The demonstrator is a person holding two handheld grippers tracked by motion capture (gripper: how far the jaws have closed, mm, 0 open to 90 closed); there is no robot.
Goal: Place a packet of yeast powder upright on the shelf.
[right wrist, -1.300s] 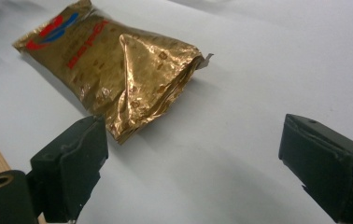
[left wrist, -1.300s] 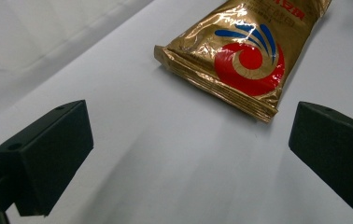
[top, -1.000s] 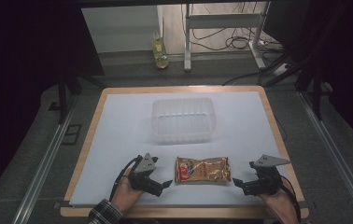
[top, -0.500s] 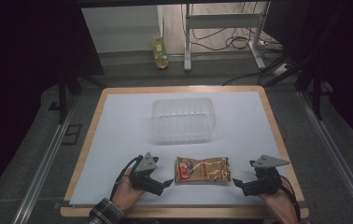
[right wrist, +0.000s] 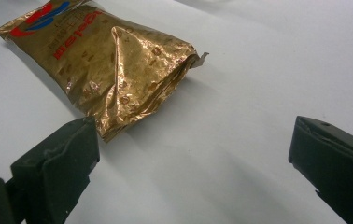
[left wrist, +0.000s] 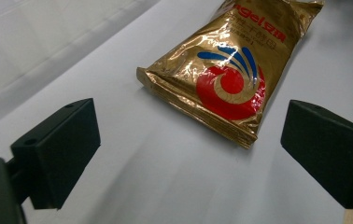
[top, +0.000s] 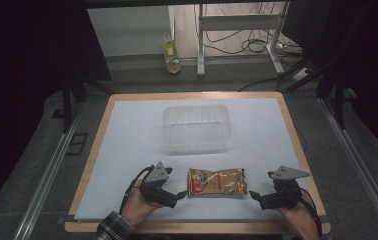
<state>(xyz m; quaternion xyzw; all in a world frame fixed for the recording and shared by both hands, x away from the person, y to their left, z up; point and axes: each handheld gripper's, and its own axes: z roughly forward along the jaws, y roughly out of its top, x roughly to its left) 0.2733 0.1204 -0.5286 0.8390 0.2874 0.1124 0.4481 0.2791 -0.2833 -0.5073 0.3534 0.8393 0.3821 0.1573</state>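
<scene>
Your left gripper (top: pixel 181 194) rests near the front edge of the white table (top: pixel 127 130), its jaws spread wide with nothing between them, pointing at the left end of the gold snack packet (top: pixel 217 182). From the left gripper view the packet (left wrist: pixel 230 70) lies flat just ahead of the jaws, its red and blue swirl facing up, its near corner between the two black pads (left wrist: pixel 58 149) but not touching either.

Your right gripper (top: pixel 253 195) sits on the other side of the packet, also near the front edge, jaws wide apart and holding nothing. In the right gripper view the packet's crumpled, sealed end (right wrist: pixel 118 70) lies close in front of the left-hand pad (right wrist: pixel 58 163); whether it touches that pad cannot be told.

The packet lies lengthwise between your two grippers, flat on the table. Farther back, near the middle of the table, stands a clear plastic tub (top: pixel 196 128), well apart from the packet. A bottle (top: pixel 171 56) stands on the floor beyond the table.
</scene>
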